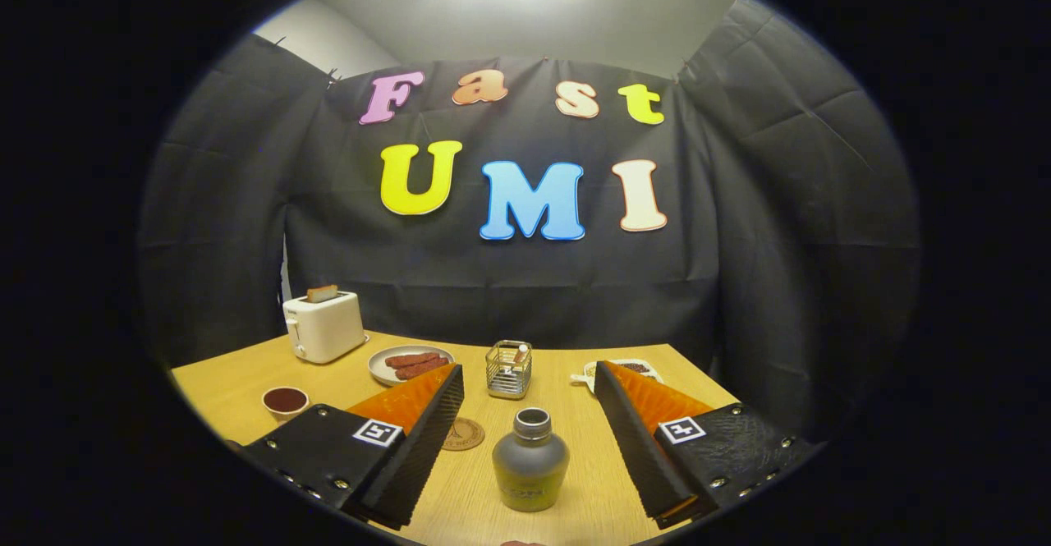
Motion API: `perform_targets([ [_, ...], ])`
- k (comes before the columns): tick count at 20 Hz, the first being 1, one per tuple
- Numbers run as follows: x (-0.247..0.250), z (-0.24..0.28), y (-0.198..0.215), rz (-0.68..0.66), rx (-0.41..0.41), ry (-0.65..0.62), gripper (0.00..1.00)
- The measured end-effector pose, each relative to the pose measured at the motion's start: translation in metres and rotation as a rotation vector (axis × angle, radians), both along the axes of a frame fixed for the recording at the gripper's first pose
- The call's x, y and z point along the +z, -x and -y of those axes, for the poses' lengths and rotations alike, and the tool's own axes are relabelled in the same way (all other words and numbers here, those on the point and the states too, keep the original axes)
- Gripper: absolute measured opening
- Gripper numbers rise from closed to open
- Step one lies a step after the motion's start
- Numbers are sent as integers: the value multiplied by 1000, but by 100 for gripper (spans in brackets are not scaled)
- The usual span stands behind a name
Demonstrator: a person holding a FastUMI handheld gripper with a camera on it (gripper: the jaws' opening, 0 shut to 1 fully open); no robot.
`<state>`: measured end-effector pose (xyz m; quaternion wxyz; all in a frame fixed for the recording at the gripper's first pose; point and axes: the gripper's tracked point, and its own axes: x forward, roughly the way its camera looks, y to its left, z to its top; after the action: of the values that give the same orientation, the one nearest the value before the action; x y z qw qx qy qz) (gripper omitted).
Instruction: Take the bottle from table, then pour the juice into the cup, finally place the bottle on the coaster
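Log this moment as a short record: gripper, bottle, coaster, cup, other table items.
gripper: gripper open, fingers spread wide either side of the bottle, not touching it
bottle: bottle upright on the table, between the fingers, cap off
coaster: round coaster beyond the bottle, beside the left finger, bare
cup: small cup with dark contents, beyond the left finger
other items: toaster with bread, plate of sausages, wire holder, dish behind the right finger

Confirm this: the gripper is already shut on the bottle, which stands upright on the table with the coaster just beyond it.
Not quite. In the gripper view the gripper is open: its fingers stand apart on either side of the bottle, touching nothing. The rest holds: the bottle stands upright on the table, with the coaster just beyond it.
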<state>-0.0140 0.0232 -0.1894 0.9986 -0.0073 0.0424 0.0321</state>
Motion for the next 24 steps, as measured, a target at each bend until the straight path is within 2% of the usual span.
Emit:
perform_targets([
  [6,-58,9,-14,-52,-40,-16,98],
  [15,-111,-3,-27,-82,-30,-10,98],
  [20,-118,-3,-38,-87,-34,16,80],
  [24,-98,-3,-46,-119,-67,105,77],
])
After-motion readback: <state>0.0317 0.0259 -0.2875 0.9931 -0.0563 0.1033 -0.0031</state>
